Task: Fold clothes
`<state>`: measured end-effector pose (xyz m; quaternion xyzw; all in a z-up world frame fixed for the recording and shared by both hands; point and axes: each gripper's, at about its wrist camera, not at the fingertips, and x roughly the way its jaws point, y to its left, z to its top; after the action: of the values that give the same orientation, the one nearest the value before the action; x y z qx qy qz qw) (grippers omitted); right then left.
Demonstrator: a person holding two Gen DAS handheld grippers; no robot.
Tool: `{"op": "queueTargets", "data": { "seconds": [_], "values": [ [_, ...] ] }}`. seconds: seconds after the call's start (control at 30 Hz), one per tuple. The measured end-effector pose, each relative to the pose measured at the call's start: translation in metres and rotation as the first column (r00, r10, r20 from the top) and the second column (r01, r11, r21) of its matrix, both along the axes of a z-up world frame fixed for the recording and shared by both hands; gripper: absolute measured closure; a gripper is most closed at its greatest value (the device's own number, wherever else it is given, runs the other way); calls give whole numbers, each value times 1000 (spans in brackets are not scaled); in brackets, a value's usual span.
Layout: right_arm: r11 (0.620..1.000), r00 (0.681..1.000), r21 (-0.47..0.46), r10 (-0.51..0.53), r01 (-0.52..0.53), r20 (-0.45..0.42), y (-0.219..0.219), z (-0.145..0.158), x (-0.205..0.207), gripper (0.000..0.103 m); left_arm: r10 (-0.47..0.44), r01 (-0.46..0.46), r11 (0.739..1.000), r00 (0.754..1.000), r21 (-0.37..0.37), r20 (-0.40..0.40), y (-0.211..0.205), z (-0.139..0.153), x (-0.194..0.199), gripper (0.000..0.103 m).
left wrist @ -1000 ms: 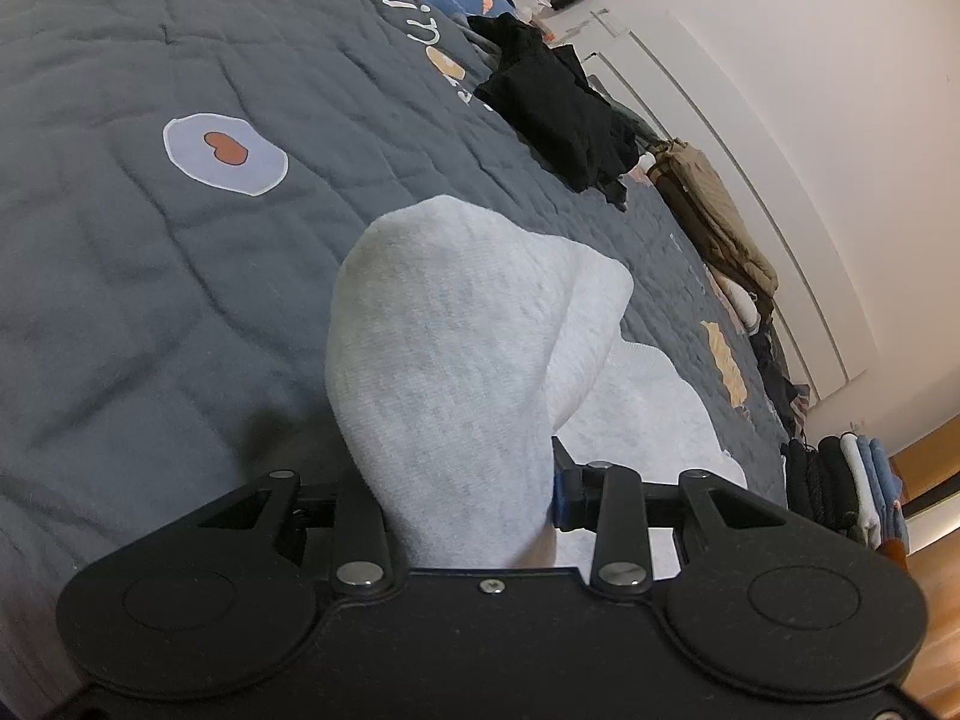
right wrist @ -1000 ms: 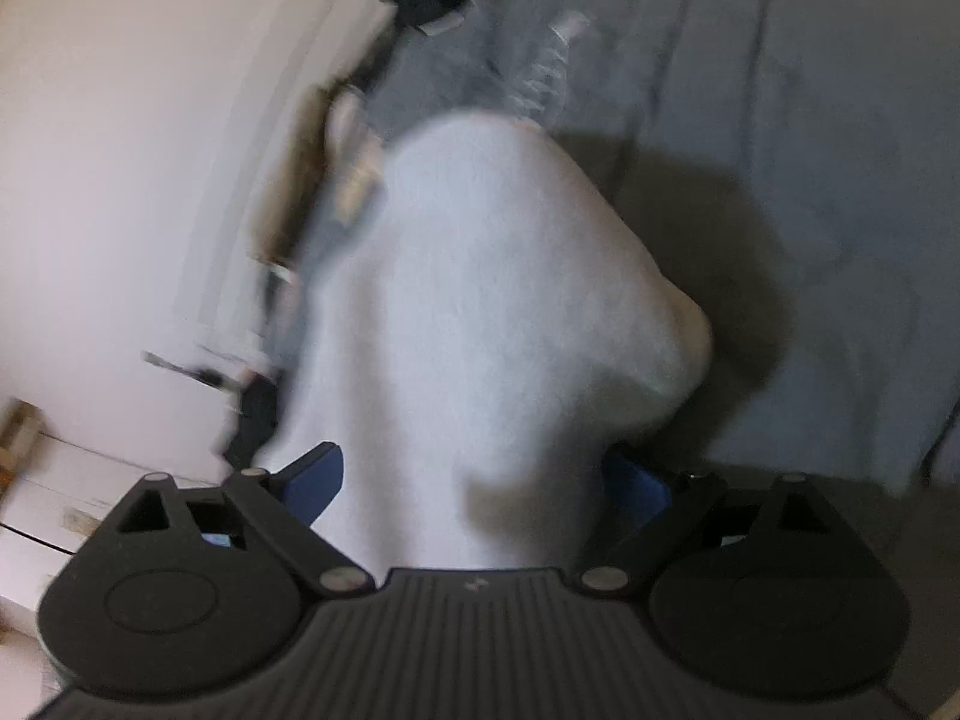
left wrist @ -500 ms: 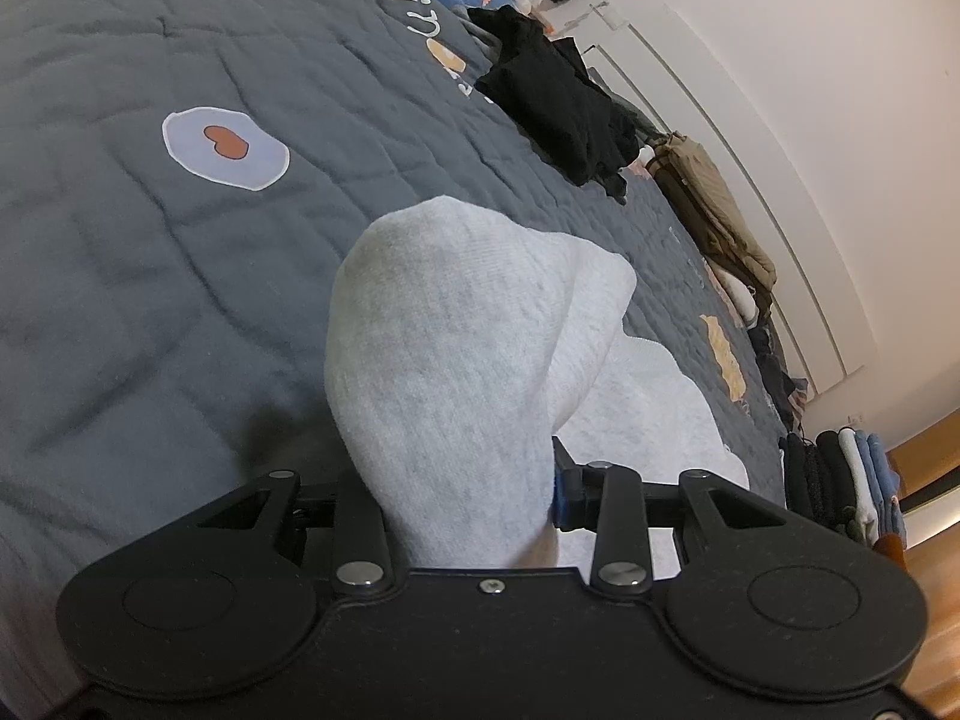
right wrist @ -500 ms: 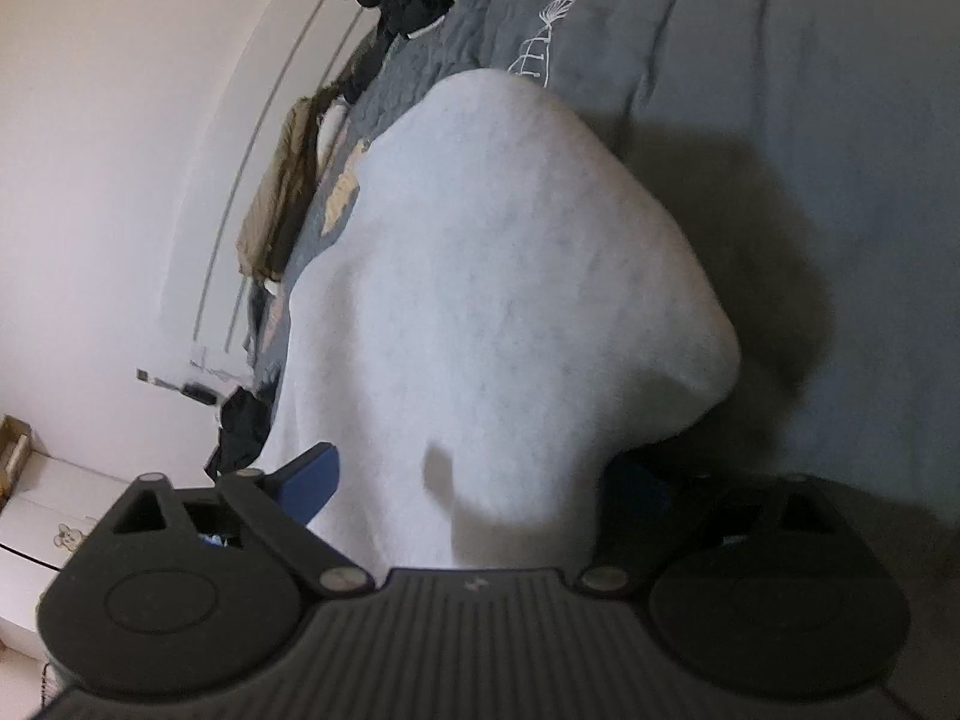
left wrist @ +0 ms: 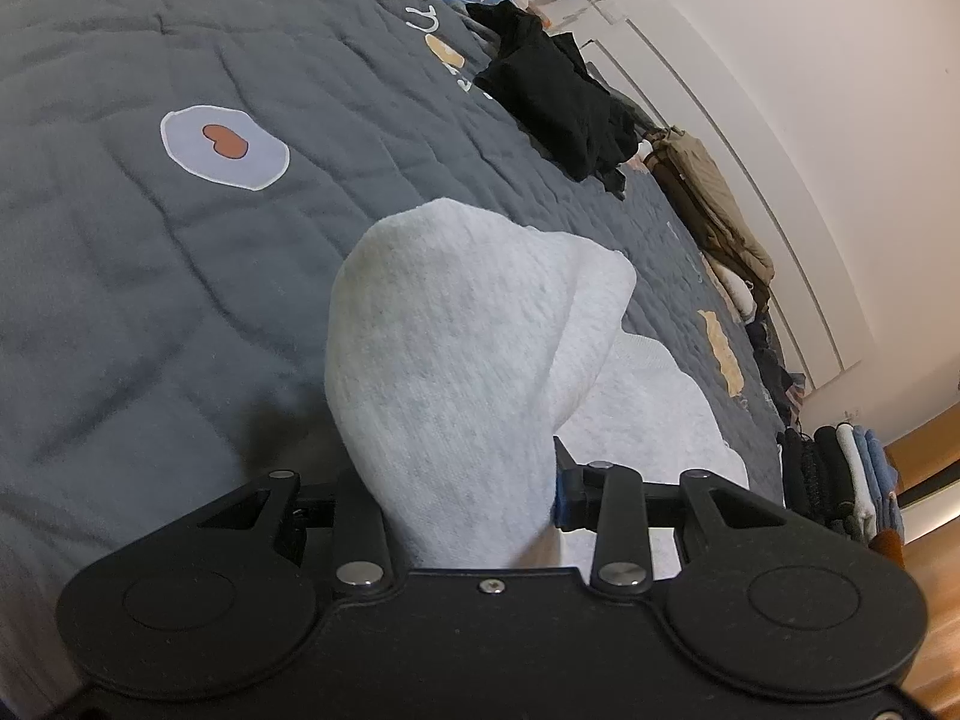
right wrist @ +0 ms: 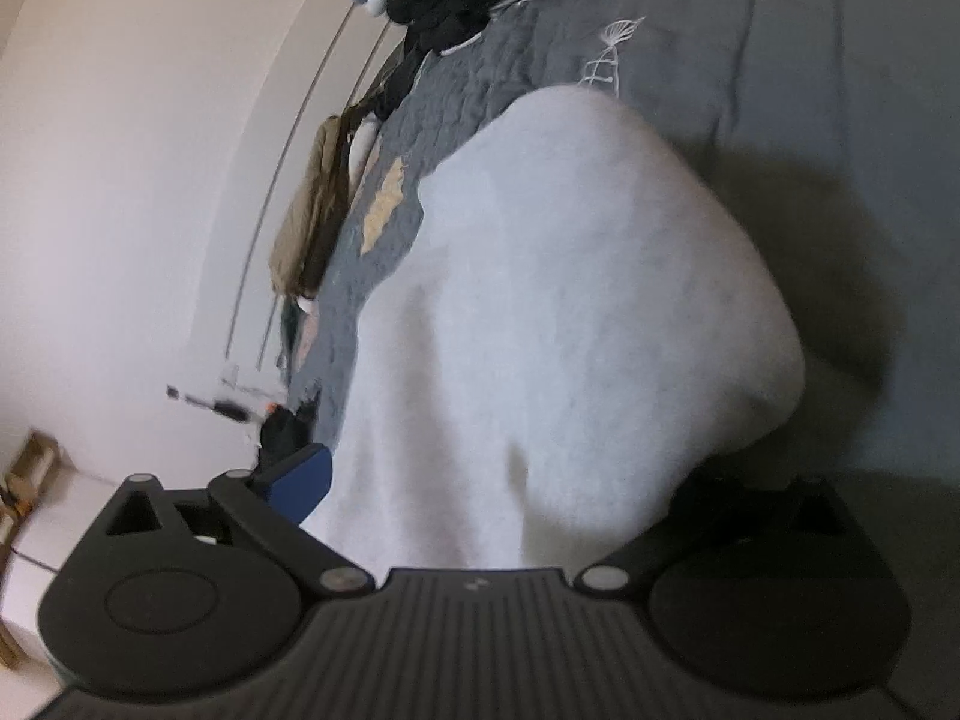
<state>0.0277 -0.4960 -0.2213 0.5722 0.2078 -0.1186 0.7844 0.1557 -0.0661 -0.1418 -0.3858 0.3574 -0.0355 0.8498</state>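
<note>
left gripper [left wrist: 462, 480]: clamped on a bunched fold of the white garment [left wrist: 456, 360], cloth humps up right in front of the lens
right gripper [right wrist: 492, 492]: fabric sits between the fingers, blue pad shows on one side, the other is buried, honestly can't tell if it's pinching
white garment: the rest spreads over the grey quilt [left wrist: 150, 252]
around: black clothes pile [left wrist: 558, 102] further up the bed, khaki jacket [left wrist: 708, 204] by the wall, folded stack [left wrist: 840, 480] near the edge
blocked: cloth hides most of the right wrist view
</note>
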Motion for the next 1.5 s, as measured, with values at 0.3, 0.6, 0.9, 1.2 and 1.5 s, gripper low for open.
{"op": "queueTargets", "data": {
  "seconds": [0.3, 0.6, 0.9, 1.2, 1.5],
  "values": [
    [999, 998, -27, -47, 45, -44, 3, -11, 11, 12, -24, 24, 1000, 1000, 6, 3, 2, 0, 1, 67],
    [999, 999, -9, -44, 44, -2, 3, 3, 11, 78, -23, 24, 999, 1000, -37, 20, 7, 4, 1, 79],
    [999, 998, 28, -34, 32, 62, 0, 32, -22, 82, -70, 71, 994, 997, -84, 9, 7, 15, -12, 83],
    [1000, 998, 9, 0, 1, -62, -7, 9, -11, 72, -52, 51, 998, 999, -46, -15, 1, 0, -2, 58],
    [998, 999, 55, -9, 12, -51, -4, -16, 5, 38, -41, 41, 999, 999, -16, -33, -3, -12, 7, 49]
  ]
}}
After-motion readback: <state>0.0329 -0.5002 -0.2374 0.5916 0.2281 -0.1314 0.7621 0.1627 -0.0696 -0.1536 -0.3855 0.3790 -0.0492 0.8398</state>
